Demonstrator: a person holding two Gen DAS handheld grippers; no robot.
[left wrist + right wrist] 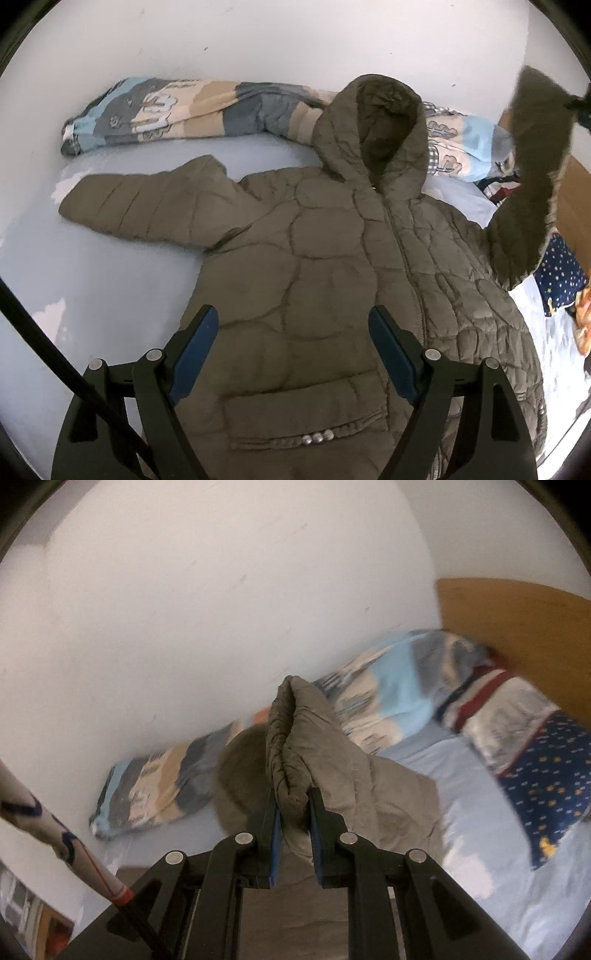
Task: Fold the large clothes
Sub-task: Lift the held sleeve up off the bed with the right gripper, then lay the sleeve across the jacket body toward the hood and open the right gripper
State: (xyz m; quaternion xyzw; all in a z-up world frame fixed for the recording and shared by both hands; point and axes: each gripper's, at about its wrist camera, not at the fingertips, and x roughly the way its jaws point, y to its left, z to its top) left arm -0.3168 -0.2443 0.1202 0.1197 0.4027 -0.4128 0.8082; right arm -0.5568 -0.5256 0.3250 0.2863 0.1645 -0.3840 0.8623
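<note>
An olive-brown quilted hooded jacket (332,258) lies front up on a pale blue bed sheet (92,288), its hood toward the wall. Its left sleeve (147,206) is spread flat. My left gripper (291,325) is open and empty, hovering above the jacket's lower front near the pocket. My right gripper (293,801) is shut on the cuff of the jacket's right sleeve (295,738) and holds it lifted off the bed. That raised sleeve shows in the left wrist view (532,177) at the right, with the right gripper (580,103) at the frame edge.
A rolled patterned quilt (184,110) lies along the white wall behind the jacket. A navy starred pillow (546,775) and a wooden headboard (517,627) are at the right. A white patterned pole (55,830) crosses the right wrist view's lower left.
</note>
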